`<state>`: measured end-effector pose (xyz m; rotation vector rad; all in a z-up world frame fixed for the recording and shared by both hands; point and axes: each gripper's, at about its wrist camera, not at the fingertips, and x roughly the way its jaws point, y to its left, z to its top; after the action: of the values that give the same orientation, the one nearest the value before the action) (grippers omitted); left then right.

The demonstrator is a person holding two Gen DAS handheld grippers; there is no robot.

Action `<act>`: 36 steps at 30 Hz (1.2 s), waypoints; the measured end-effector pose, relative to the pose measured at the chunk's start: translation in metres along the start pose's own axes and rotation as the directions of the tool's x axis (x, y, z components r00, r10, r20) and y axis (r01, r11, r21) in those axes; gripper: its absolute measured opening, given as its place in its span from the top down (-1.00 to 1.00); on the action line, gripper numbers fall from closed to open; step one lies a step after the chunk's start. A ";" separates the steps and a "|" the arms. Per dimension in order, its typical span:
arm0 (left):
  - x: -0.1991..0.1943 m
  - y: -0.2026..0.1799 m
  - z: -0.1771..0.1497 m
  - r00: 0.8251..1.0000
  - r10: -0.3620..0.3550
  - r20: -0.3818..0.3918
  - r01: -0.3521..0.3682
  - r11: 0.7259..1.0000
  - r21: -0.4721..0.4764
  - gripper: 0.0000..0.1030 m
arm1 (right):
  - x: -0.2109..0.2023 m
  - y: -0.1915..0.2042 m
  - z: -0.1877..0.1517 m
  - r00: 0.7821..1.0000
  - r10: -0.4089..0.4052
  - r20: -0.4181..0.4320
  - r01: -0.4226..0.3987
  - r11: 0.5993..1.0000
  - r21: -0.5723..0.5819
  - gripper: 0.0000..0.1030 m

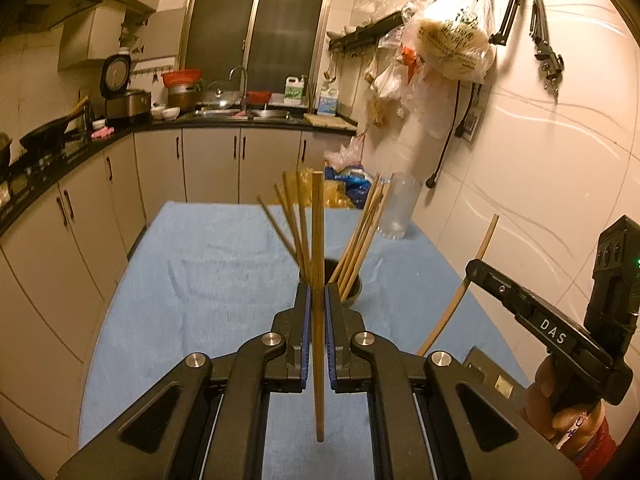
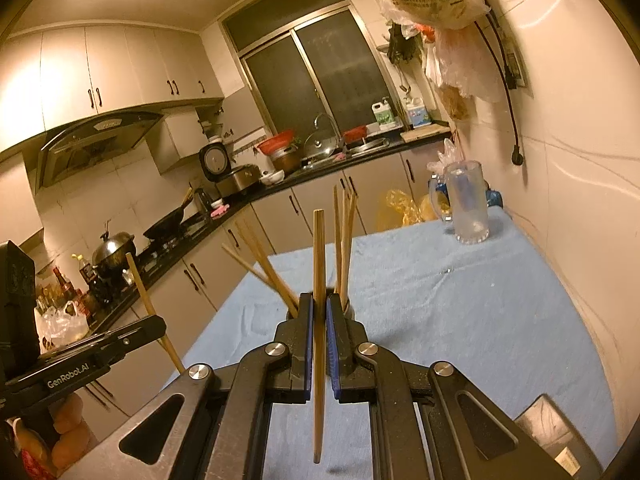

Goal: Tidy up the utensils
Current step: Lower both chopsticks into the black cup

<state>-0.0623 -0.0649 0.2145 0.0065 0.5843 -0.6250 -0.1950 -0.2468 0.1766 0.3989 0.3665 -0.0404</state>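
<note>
A: Left wrist view: left gripper is clamped on one chopstick, upright, with the holder cup just ahead of its tips. Right gripper likewise pinches its own chopstick.

B: Step?

A: Judged as loading; several sticks already lean in the cup. Next: each gripper must centre its stick's lower end over the cup's mouth, lower it, then let go.

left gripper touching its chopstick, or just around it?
Touching. In the left wrist view, the left gripper is shut on the upright chopstick, blue pads pressed on both sides, with its lower end hanging above the blue cloth.
</note>
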 end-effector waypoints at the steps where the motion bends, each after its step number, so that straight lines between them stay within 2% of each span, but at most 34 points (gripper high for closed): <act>1: -0.001 -0.001 0.004 1.000 -0.002 0.008 0.002 1.000 0.002 0.88 | 0.000 0.000 0.004 1.000 0.000 0.006 0.000 1.000 0.004 0.86; 11: -0.005 -0.008 0.051 0.995 -0.023 0.093 0.020 0.999 0.030 0.88 | 0.004 -0.001 0.050 0.998 0.003 0.066 -0.005 1.000 0.025 0.86; 23: 0.020 0.002 0.100 0.987 -0.011 0.162 0.014 1.000 -0.013 0.88 | 0.026 0.008 0.093 0.993 0.007 0.122 -0.009 1.000 0.019 0.86; 30: 0.053 0.014 0.108 0.982 -0.005 0.189 0.019 0.997 -0.072 0.88 | 0.050 0.006 0.102 0.988 -0.023 0.150 0.020 1.000 0.018 0.86; 36: 0.084 0.019 0.098 0.987 -0.006 0.159 0.020 0.996 -0.090 0.88 | 0.078 0.003 0.097 0.990 -0.051 0.133 0.051 0.999 0.006 0.86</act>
<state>0.0533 -0.1129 0.2504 -0.1314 0.4587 -0.6050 -0.0891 -0.2795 0.2331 0.3875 0.2450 -0.1171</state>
